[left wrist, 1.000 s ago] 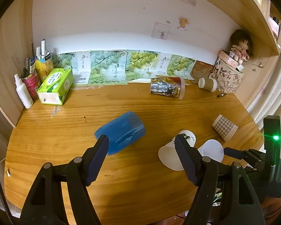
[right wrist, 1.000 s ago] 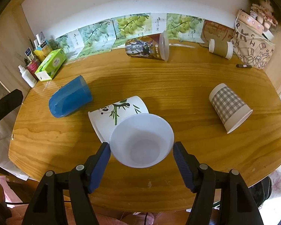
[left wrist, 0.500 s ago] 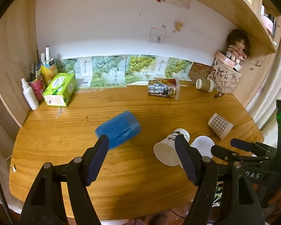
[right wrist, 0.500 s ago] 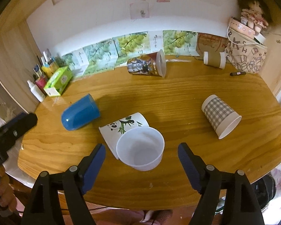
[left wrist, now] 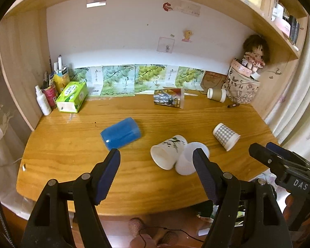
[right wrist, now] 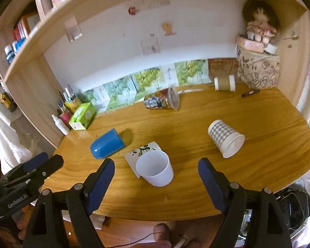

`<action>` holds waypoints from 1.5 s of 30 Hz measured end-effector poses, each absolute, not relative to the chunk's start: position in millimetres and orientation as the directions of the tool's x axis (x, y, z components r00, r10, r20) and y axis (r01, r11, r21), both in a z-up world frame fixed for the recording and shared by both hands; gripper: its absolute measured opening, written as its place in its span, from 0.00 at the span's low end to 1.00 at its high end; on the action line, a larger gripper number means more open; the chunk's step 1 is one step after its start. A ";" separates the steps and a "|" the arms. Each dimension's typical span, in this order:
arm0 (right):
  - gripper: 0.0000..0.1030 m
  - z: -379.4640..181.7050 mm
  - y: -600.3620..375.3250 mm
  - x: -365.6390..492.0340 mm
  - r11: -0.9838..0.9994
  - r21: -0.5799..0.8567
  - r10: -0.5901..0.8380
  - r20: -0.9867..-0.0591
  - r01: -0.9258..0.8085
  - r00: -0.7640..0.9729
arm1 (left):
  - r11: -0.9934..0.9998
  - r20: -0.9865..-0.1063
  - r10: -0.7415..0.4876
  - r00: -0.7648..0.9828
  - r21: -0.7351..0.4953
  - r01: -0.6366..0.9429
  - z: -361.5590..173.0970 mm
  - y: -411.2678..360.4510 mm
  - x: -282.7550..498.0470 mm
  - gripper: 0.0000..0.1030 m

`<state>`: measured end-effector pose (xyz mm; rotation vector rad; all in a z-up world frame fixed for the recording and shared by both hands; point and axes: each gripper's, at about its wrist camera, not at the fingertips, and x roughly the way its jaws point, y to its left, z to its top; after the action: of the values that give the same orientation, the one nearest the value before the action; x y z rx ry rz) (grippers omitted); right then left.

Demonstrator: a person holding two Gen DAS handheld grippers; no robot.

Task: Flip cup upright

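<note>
the plain white cup stands upright near the front edge of the wooden worktop, touching the panda-print cup that lies on its side just behind it. the right tool hangs wide open and holds nothing, its jaws either side of the white cup and apart from it. the left tool is also spread wide and empty. a blue cup and a checked cup lie tipped over on the worktop.
</note>
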<state>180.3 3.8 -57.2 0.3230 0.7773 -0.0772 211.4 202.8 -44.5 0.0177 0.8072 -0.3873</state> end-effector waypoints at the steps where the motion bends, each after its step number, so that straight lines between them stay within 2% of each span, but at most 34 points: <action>1: 0.82 -53.5 2.2 175.1 0.949 0.257 0.048 -0.695 0.185 0.717 | 0.933 -0.705 -0.323 0.631 -0.126 0.337 -39.9 199.4 204.4 0.74; 3: 0.82 -46.3 -1.0 163.3 0.950 0.254 0.046 -0.685 0.180 0.727 | 0.936 -0.704 -0.316 0.635 -0.122 0.331 -33.6 194.2 193.4 0.74; 5: 0.83 -40.5 -4.2 152.1 0.951 0.253 0.045 -0.677 0.175 0.735 | 0.943 -0.706 -0.300 0.641 -0.118 0.312 -29.0 189.7 183.5 0.80; 8: 0.89 -32.9 -8.0 136.7 0.949 0.270 0.061 -0.663 0.162 0.746 | 0.951 -0.692 -0.278 0.666 -0.103 0.290 -23.3 182.2 162.2 0.81; 14: 0.89 -20.3 -10.8 105.2 0.951 0.280 0.080 -0.627 0.128 0.774 | 0.959 -0.677 -0.246 0.694 -0.068 0.275 -19.9 169.7 128.7 0.84; 15: 0.90 -18.6 -10.8 99.8 0.951 0.283 0.085 -0.621 0.122 0.780 | 0.959 -0.671 -0.244 0.700 -0.061 0.276 -19.0 167.5 122.4 0.84; 16: 0.97 -17.3 -11.2 94.5 0.951 0.288 0.089 -0.614 0.117 0.784 | 0.960 -0.665 -0.238 0.708 -0.050 0.276 -17.9 165.7 117.6 0.85; 17: 1.00 -16.5 -11.2 90.0 0.950 0.291 0.092 -0.609 0.114 0.788 | 0.961 -0.658 -0.231 0.716 -0.038 0.275 -16.3 164.4 113.7 0.85; 25: 1.00 -10.3 -7.3 57.1 0.958 0.272 0.084 -0.563 0.088 0.822 | 0.970 -0.569 -0.218 0.793 -0.036 0.241 0.7 163.9 90.7 0.85; 32: 1.00 -7.7 -8.7 40.9 0.956 0.268 0.044 -0.525 0.116 0.850 | 0.980 -0.508 -0.191 0.840 -0.045 0.196 10.0 171.5 75.9 0.98; 45: 1.00 3.9 -9.2 19.3 0.963 0.227 -0.032 -0.434 0.144 0.901 | 0.993 -0.443 -0.108 0.890 -0.002 0.119 15.3 175.0 64.4 1.00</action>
<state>19.3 -9.2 3.9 0.2582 0.4415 -0.0923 64.4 175.0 15.3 0.0251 0.4584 -0.1177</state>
